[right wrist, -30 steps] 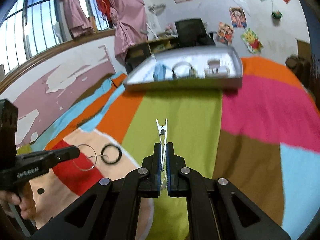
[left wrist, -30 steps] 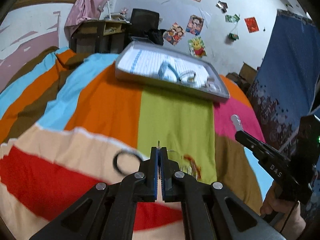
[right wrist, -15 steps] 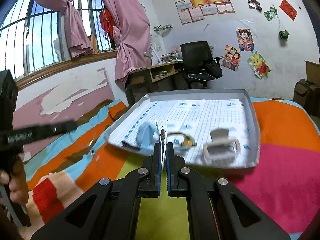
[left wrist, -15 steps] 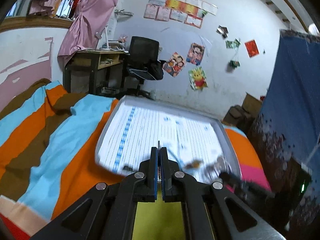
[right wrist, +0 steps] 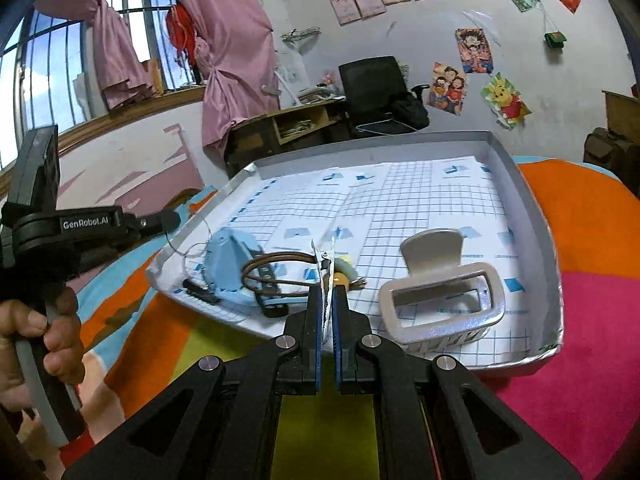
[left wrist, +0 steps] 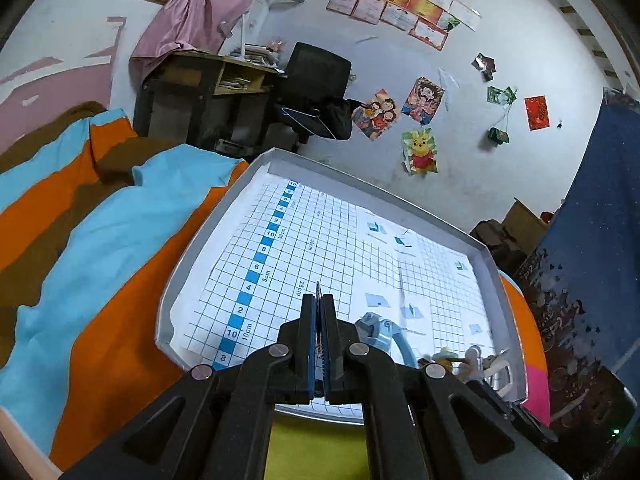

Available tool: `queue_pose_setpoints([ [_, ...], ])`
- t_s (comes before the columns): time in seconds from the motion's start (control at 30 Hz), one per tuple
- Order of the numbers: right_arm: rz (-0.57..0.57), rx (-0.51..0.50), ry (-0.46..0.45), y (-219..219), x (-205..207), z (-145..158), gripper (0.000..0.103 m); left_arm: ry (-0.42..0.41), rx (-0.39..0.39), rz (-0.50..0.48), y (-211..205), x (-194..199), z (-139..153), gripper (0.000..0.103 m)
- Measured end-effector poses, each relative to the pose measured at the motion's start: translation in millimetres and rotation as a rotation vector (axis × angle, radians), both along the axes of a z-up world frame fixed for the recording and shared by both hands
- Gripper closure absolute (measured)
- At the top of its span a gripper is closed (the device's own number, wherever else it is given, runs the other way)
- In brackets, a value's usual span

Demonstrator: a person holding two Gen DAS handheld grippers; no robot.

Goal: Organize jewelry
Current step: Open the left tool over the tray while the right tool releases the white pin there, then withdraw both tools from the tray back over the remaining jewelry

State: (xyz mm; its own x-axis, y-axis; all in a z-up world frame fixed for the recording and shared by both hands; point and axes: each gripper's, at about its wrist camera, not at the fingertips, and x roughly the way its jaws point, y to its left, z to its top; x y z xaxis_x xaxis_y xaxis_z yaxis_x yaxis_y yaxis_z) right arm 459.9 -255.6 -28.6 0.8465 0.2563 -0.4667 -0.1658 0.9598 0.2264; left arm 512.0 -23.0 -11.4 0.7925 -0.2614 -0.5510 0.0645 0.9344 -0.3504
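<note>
Nearest, right hand-held gripper [right wrist: 327, 280] pinching a thin metal clip [right wrist: 323, 258] by its tail: light, stiff, slippery. Left hand-held gripper [left wrist: 319, 308] clamped on a wire hoop [right wrist: 190, 246], flimsy, easily bent. Beyond, tray [right wrist: 554, 264] on bed.

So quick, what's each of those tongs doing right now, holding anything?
Left tongs: closed on a thin wire hoop, seen from the right camera.
Right tongs: closed on a slim metal hair clip, above the tray.
</note>
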Motion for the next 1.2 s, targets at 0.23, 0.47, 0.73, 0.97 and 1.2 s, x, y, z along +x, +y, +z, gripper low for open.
queue_pose_setpoints([
  [0.23,-0.009,-0.029,-0.007,0.3,-0.4,-0.2,0.098,0.038,0.04,0.004,-5.0,0.3,-8.6,0.1],
  [0.47,-0.022,-0.028,-0.006,-3.1,-3.4,2.3,0.096,0.036,0.068,0.018,-4.2,-9.3,-10.4,0.078],
  [0.73,-0.03,-0.031,-0.029,-5.8,-10.3,11.6,0.088,-0.047,0.061,0.061,1.2,-29.8,1.7,0.041],
  [0.97,-0.057,-0.028,-0.079,-12.1,-29.9,34.1,0.066,-0.111,0.097,0.084,0.3,-61.1,20.0,0.014],
  [1.2,-0.081,0.001,-0.14,-18.8,-65.9,69.4,0.032,-0.198,0.134,0.122,5.9,-110.8,46.5,0.001],
])
